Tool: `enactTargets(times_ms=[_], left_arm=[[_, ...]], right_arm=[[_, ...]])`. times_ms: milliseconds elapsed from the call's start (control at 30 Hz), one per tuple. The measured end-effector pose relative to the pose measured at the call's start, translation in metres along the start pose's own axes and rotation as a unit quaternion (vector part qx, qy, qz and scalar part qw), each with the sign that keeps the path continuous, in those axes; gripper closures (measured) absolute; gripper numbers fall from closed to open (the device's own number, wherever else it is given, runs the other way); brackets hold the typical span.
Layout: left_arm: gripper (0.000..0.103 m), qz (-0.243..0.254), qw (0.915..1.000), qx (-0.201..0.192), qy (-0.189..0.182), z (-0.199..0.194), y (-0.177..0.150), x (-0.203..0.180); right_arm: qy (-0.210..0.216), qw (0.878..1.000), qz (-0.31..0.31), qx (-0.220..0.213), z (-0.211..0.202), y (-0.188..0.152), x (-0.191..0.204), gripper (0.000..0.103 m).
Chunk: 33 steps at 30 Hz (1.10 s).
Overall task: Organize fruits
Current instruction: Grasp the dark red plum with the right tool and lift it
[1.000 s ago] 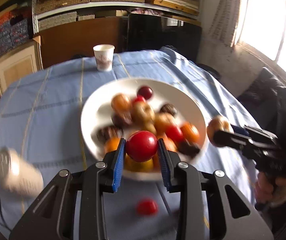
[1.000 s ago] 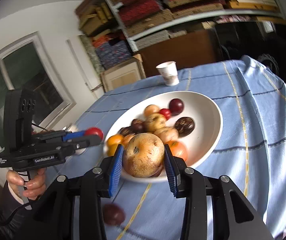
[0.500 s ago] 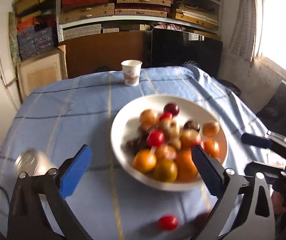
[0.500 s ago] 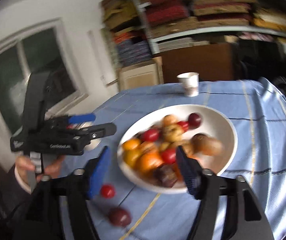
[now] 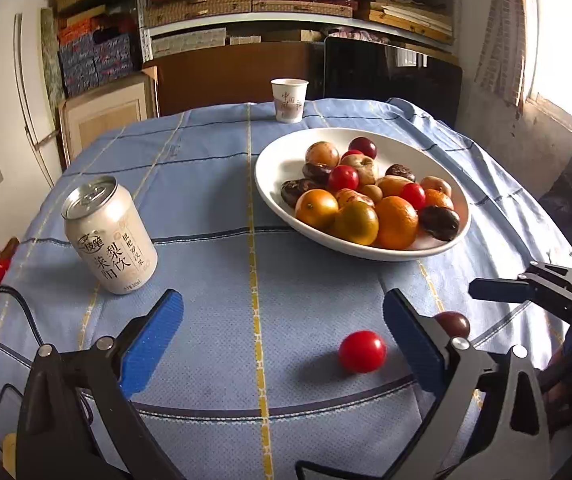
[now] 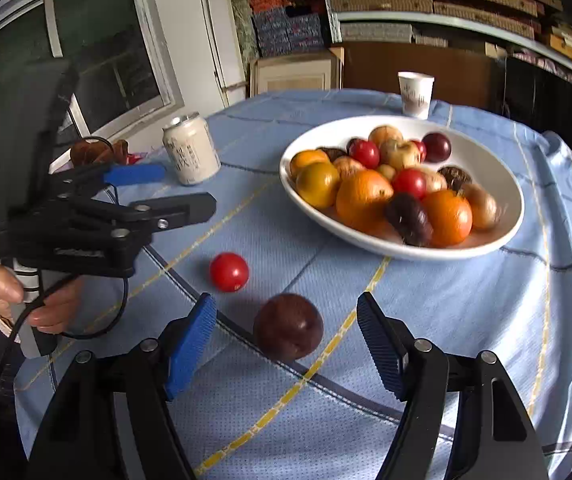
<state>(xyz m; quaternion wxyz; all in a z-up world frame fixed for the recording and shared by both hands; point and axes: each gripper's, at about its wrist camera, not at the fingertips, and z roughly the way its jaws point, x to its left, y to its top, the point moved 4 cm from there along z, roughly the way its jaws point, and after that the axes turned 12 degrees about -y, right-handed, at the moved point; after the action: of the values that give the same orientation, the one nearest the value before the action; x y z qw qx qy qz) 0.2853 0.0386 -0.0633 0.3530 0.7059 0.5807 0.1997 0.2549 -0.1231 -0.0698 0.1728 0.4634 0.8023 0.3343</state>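
Left wrist view: the left gripper (image 5: 282,336), which clamped a tomato a second ago, now gapes wide and empty; a tomato (image 5: 362,351) lies near the tabletop's front edge. Right wrist view: the right gripper (image 6: 286,340) has released its brown fruit (image 6: 482,202) into the bowl (image 6: 486,160); its parted fingers flank a plum (image 6: 288,326).

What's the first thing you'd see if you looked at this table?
The big white bowl, heaped with orange, red and dark fruit, far right on the blue cloth. Then two loose fruits on the cloth nearer the camera: a red tomato and a dark plum. A pale drink can stands at left.
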Motion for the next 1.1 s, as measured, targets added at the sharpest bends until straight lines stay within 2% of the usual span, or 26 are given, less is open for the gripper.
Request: enactTargets(times_ms=[167, 533, 1100], left_arm=[[0.005, 0.004, 0.9999, 0.009, -0.002, 0.002, -0.002, -0.004], [0.005, 0.004, 0.9999, 0.012, 0.001, 0.002, -0.003, -0.005], [0.005, 0.002, 0.9998, 0.017, 0.008, 0.004, -0.006, -0.002]], right_arm=[[0.006, 1.0, 0.002, 0.014, 0.005, -0.002, 0.001, 0.038], [0.005, 1.0, -0.009, 0.026, 0.011, -0.003, 0.005, 0.044], [0.0, 0.999, -0.011, 0.035, 0.015, -0.004, 0.005, 0.064]])
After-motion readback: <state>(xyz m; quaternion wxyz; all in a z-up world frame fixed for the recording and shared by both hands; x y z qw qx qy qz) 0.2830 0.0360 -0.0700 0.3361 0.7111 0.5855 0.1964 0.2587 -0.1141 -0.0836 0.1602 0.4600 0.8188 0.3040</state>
